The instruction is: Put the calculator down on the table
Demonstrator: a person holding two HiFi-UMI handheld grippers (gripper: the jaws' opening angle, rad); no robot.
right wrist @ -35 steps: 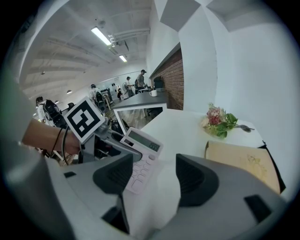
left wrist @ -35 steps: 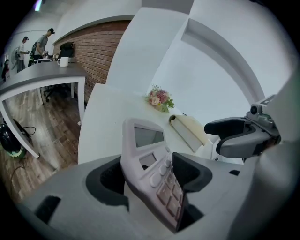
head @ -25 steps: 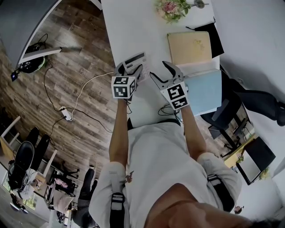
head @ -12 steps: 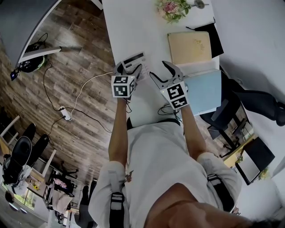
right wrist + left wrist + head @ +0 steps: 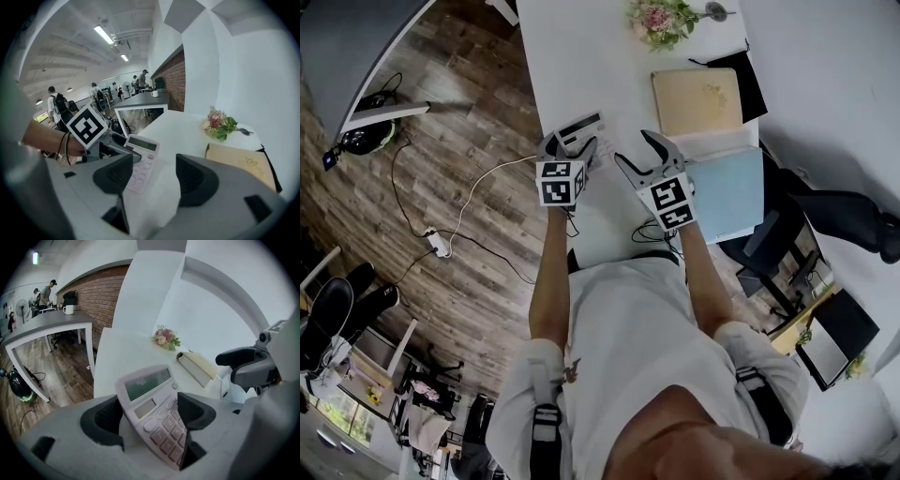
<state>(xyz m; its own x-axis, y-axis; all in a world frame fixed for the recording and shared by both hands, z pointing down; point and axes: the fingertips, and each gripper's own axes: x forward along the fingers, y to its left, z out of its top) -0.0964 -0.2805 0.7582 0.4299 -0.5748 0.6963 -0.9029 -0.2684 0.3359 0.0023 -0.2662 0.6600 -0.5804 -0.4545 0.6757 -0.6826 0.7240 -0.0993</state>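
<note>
Table [image 5: 581, 56] | calculator [image 5: 146, 389] between left hand-held gripper [image 5: 152, 414] jaws, opening | display unreadable

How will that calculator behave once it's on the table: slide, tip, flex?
Probably rigid: the calculator shows a hard plastic shell. It looks thin and flat, so likely light and unlikely to tip. With the left tool's jaws opening around it, it may slide on the smooth white table.

- calculator [image 5: 154, 416]: key markings and display too blurred to read.
- left marker cube [image 5: 560, 183], right marker cube [image 5: 668, 200]: black-and-white square patterns, no letters or numbers.
- nothing else legible.
</note>
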